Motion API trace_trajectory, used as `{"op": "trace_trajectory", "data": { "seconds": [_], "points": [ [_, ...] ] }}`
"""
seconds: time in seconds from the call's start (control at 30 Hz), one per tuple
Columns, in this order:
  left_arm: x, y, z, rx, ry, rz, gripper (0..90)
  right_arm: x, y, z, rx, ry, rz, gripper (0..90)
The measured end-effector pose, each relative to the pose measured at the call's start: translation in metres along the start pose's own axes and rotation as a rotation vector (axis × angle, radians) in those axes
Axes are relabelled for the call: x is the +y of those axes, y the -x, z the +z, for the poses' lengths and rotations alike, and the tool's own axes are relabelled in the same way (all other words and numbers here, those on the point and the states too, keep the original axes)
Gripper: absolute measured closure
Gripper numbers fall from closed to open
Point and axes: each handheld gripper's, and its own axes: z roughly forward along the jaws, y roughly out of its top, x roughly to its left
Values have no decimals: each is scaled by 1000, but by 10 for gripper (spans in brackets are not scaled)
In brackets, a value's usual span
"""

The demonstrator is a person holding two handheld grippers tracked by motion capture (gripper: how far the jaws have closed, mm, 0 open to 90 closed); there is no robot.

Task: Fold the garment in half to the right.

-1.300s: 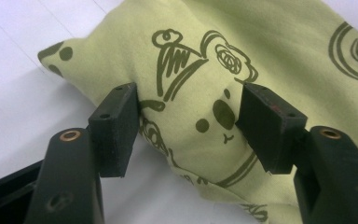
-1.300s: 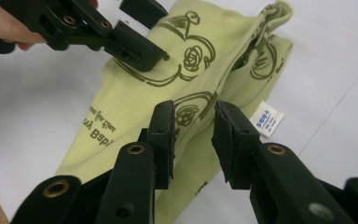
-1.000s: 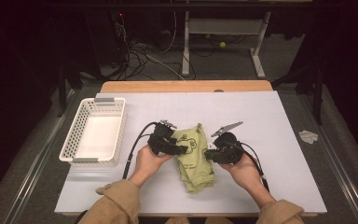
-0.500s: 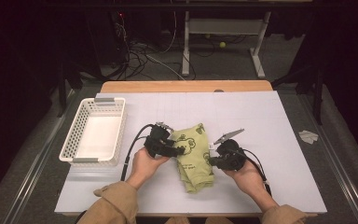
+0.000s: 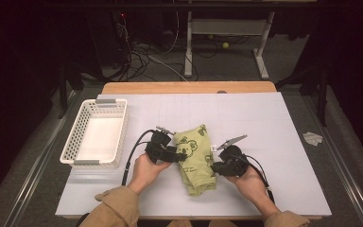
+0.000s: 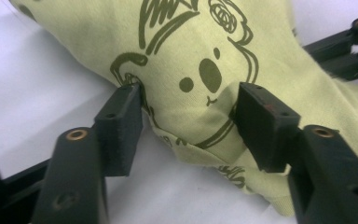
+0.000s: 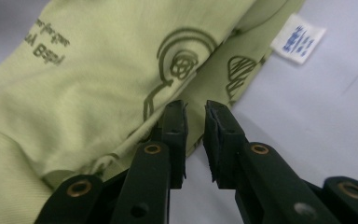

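A folded light green cloth (image 5: 196, 156) printed with a koala lies on the white table (image 5: 283, 127). My left gripper (image 5: 182, 155) lies at its left edge, over the koala print. In the left gripper view the jaws (image 6: 189, 102) stand wide and have just been closing, with a raised fold of the cloth (image 6: 205, 56) between them. My right gripper (image 5: 213, 168) is at the cloth's right edge, low on the table. Its jaws (image 7: 195, 109) have just been opening and stand a narrow gap apart with nothing between them. The cloth's edge (image 7: 74, 93) lies against one jaw.
A white plastic basket (image 5: 71, 142) stands on the table's left side. A white care label (image 7: 298, 37) sticks out of the cloth's right edge. A strip of wood (image 5: 189, 88) shows behind the table's far edge. Cables and a desk frame lie on the floor beyond.
My right gripper has moved down and toward the table's near edge, and its jaws have parted slightly. The left gripper has stayed on the cloth's left edge.
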Motion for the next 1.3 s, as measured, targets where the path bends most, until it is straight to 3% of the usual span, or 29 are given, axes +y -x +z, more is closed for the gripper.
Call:
{"op": "trace_trajectory", "data": {
  "seconds": [0.07, 0.27, 0.5, 0.57, 0.73, 0.83, 0.97, 1.1, 1.3],
  "points": [
    [0, 1, 2, -6, -1, 10, 450, -2, -2, 6, 7, -19, -8, 790],
    [6, 1, -1, -13, 16, 48, 655, 2, -6, 10, 13, -8, -9, 836],
    [21, -10, -9, 24, 39, 79, 696, 7, -7, 14, 22, 15, -6, 851],
    [21, -18, -7, -2, 31, 57, 681, 7, -8, 15, 20, 13, -18, 858],
    [15, -12, -12, 62, 40, 85, 493, 6, -7, 10, 14, 2, -27, 864],
    [11, -3, -16, 96, 43, 107, 420, 7, -2, 3, -4, 30, -13, 863],
    [5, 9, -16, 126, 30, 138, 403, 14, 1, -12, -29, 101, 6, 851],
    [1, 13, -10, 137, -2, 142, 375, 22, -8, -21, -37, 138, -27, 842],
    [-9, 16, -7, 141, -13, 136, 360, 22, -19, -4, -29, 75, -69, 823]
  ]
}}
